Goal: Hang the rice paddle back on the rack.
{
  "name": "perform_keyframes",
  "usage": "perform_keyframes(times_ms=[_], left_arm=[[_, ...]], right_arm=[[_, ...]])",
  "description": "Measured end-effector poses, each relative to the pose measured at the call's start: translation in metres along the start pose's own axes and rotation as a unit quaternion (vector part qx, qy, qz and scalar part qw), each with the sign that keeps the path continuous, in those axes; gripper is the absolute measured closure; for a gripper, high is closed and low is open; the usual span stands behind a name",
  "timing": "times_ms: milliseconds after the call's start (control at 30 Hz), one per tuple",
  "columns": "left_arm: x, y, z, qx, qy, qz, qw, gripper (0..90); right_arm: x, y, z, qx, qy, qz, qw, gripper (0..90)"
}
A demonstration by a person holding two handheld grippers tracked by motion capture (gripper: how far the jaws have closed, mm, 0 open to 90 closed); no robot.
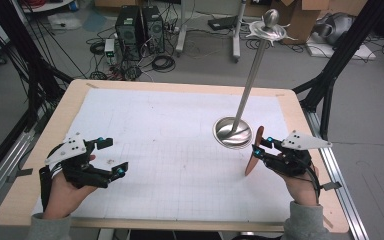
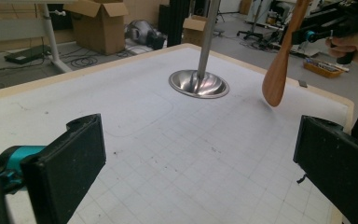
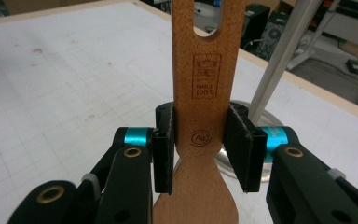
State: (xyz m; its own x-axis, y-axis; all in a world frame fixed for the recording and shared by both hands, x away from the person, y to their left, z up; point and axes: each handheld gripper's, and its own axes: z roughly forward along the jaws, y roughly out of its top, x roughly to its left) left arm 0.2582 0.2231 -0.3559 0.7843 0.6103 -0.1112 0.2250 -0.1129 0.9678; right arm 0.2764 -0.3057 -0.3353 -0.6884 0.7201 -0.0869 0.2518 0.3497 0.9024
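Note:
My right gripper (image 1: 256, 148) is shut on a wooden spatula (image 1: 254, 154), its pads (image 3: 164, 149) pressing on the narrow neck of the spatula (image 3: 200, 88). The slotted handle points up and the blade hangs down above the mat, just right of the metal stand's round base (image 1: 231, 133). In the left gripper view the spatula (image 2: 278, 70) hangs from the far right gripper (image 2: 328, 29). My left gripper (image 1: 114, 156) rests at the table's left, open, with nothing between its pads (image 2: 72, 161).
The stand's thin pole (image 1: 250, 82) leans up to a disc and knob (image 1: 267, 26) above the back right of the table. A white gridded mat (image 1: 170, 140) covers the wooden table (image 1: 55, 115). Boxes, cables and computer towers (image 1: 139, 30) lie on the floor beyond.

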Motion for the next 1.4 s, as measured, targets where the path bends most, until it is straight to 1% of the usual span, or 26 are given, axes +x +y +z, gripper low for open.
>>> perform_keyframes(times_ms=[133,233,300,367,467,567,633,800,900,1100,1167,1300,1400], left_arm=[[-0.001,0.001,-0.001,-0.001,-0.001,0.000,1.0000,2.6],[-0.003,0.002,-0.001,-0.004,-0.003,0.006,1.0000,2.6],[-0.005,0.004,-0.001,-0.008,-0.008,0.007,0.9999,2.6],[-0.006,0.004,-0.001,-0.007,-0.017,0.010,0.9998,2.6],[-0.006,0.004,0.000,-0.005,-0.019,0.009,0.9998,2.6],[-0.004,0.003,-0.001,-0.004,-0.019,0.008,0.9998,2.6],[-0.004,0.003,0.000,-0.005,-0.015,0.005,0.9999,2.6],[-0.004,0.002,0.001,-0.001,-0.014,0.006,0.9999,2.6],[-0.003,0.001,0.001,0.000,-0.013,0.004,0.9999,2.6],[-0.003,0.001,0.002,0.001,-0.014,0.004,0.9999,2.6],[-0.003,0.001,0.001,-0.001,-0.013,0.002,0.9999,2.6],[-0.001,0.000,-0.001,-0.001,-0.011,0.000,0.9999,2.6],[0.000,0.000,-0.002,-0.002,-0.006,0.000,1.0000,2.6]], right_arm=[[0.003,0.005,-0.006,-0.016,0.004,-0.003,0.9999,64.8],[0.003,0.006,-0.010,-0.026,0.008,0.000,0.9996,64.8],[0.004,0.007,-0.011,-0.027,0.011,0.001,0.9996,64.8],[0.003,0.006,-0.012,-0.028,0.009,0.000,0.9996,64.8],[-0.001,0.004,-0.013,-0.030,0.008,0.008,0.9995,64.7],[-0.005,0.001,-0.015,-0.040,0.012,0.014,0.9990,64.8],[-0.008,0.001,-0.016,-0.040,0.015,0.025,0.9988,64.7],[-0.016,0.000,-0.016,-0.030,0.022,0.023,0.9990,64.7],[-0.023,0.001,-0.016,-0.030,0.028,0.022,0.9989,64.8],[-0.036,0.005,-0.019,-0.042,0.051,0.027,0.9975,64.8],[-0.040,0.006,-0.020,-0.044,0.059,0.036,0.9966,64.8],[-0.051,0.009,-0.022,-0.049,0.063,0.040,0.9960,64.8],[-0.058,0.012,-0.023,-0.059,0.065,0.050,0.9949,64.7]])
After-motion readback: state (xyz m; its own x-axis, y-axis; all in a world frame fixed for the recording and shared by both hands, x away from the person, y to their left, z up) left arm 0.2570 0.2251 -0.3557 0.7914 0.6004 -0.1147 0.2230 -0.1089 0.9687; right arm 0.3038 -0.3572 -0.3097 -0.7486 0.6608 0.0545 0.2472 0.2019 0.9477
